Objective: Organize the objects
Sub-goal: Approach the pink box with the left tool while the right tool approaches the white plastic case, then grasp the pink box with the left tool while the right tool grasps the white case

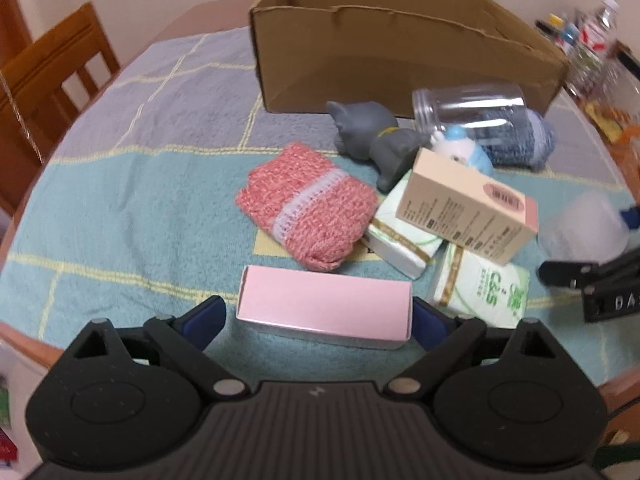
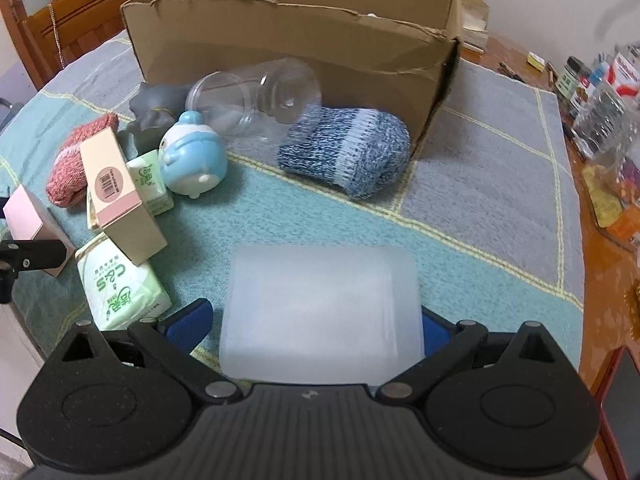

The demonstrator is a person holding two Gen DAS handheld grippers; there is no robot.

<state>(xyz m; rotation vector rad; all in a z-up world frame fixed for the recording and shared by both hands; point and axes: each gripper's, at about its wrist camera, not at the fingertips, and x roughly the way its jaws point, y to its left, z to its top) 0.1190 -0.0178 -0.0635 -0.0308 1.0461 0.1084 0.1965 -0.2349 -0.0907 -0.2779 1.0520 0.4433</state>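
A pink box lies flat on the cloth between the fingers of my left gripper. The right pad touches its end, the left pad stands a little off it, so the gripper is open. A translucent white box sits between the fingers of my right gripper, which is also open, with a slim gap at the left pad. Behind lie a red knitted sock, a blue knitted sock, a grey cat toy, a blue penguin toy, a clear jar, a beige carton and tissue packs.
An open cardboard box stands at the back of the checked cloth. Bottles and jars crowd the table's right edge. Wooden chairs stand at the left. The other gripper shows at the right of the left wrist view.
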